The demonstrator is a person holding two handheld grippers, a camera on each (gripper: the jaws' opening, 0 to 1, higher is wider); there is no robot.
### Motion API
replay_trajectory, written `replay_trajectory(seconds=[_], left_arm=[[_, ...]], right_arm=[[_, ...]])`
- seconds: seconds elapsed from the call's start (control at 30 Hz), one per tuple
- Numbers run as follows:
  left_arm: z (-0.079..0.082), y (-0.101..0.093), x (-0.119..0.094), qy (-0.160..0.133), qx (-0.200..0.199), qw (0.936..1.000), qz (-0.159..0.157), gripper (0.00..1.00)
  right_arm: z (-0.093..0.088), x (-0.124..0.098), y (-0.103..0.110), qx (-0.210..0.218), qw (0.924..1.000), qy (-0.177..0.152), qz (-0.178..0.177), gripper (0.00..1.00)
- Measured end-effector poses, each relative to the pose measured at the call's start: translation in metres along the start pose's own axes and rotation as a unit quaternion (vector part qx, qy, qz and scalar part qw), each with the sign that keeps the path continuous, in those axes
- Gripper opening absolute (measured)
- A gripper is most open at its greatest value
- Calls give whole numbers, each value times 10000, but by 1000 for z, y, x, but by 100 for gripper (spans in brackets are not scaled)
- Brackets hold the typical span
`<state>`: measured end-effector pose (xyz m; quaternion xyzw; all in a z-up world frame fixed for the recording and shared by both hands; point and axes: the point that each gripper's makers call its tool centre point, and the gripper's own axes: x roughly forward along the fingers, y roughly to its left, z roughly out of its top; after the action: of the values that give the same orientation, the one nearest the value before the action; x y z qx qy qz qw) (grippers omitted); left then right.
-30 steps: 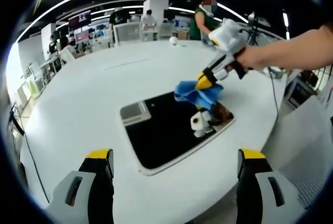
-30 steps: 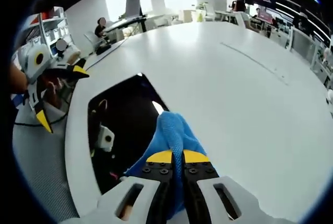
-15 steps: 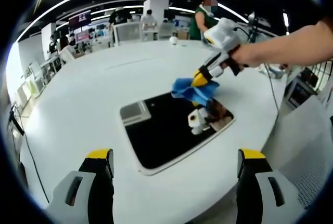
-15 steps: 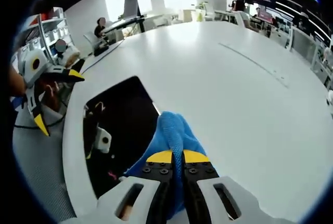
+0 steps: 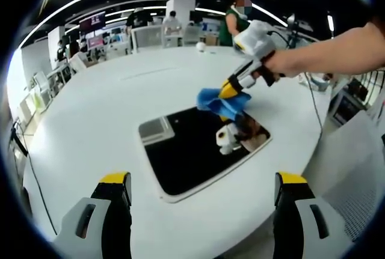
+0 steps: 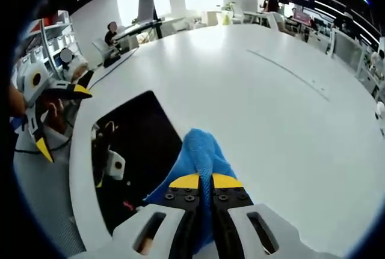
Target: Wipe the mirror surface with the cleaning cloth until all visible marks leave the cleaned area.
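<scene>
1. Bare white surface (image 5: 120,97) lies open left of and beyond the mirror (image 5: 192,151).
2. The right gripper (image 5: 231,88) with the blue cloth (image 5: 221,101) blocks the mirror's far right corner.

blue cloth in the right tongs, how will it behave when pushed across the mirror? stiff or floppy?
Likely floppy: the blue cloth hangs in bunched folds below the right tongs. Probably light, since it is carried by one pinched edge. It may bunch or drag unevenly rather than slide flat on the mirror, as only a small part is clamped.

Mirror (image 5: 192,154): flat on worktop (image 5: 90,121), near its edge.
Cloth (image 5: 221,101): over mirror's far corner, in right gripper (image 5: 231,86).
</scene>
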<state>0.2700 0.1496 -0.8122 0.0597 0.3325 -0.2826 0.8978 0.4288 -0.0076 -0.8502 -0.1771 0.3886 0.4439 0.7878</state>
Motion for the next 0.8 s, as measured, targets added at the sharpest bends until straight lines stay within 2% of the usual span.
replay_trajectory(seconds=[0.1,0.13,0.27,0.4,0.5,0.57,0.73,0.8], left_arm=[[0,0,0,-7,-7,10000,-1,100],[0,0,0,-6,-3,10000,0,100],[1,-1,0,-19,-19,10000,-27,100],[1,-4,0,-38,-83,9999,-105,100],[2,-4,1,-64,-125,9998,-112,100],[5,-4,0,-145,-94,9998,-103,100],[4,-6,0,-113,-115,9998,-127,100],[4,-7,0,-118,-106,9998,-135,100]], right_arm=[[2,-3,-3,60,9999,-22,-80,0],[10,-8,-2,204,9996,-181,-62,0],[26,-27,-9,347,9983,-433,-180,0],[33,-43,-18,507,9966,-575,-296,0],[33,-57,-27,877,9933,-631,-409,1],[32,-67,-31,908,9921,-694,-516,1],[26,-86,-37,1128,9881,-764,-716,1],[17,-95,-41,1300,9852,-772,-803,1]])
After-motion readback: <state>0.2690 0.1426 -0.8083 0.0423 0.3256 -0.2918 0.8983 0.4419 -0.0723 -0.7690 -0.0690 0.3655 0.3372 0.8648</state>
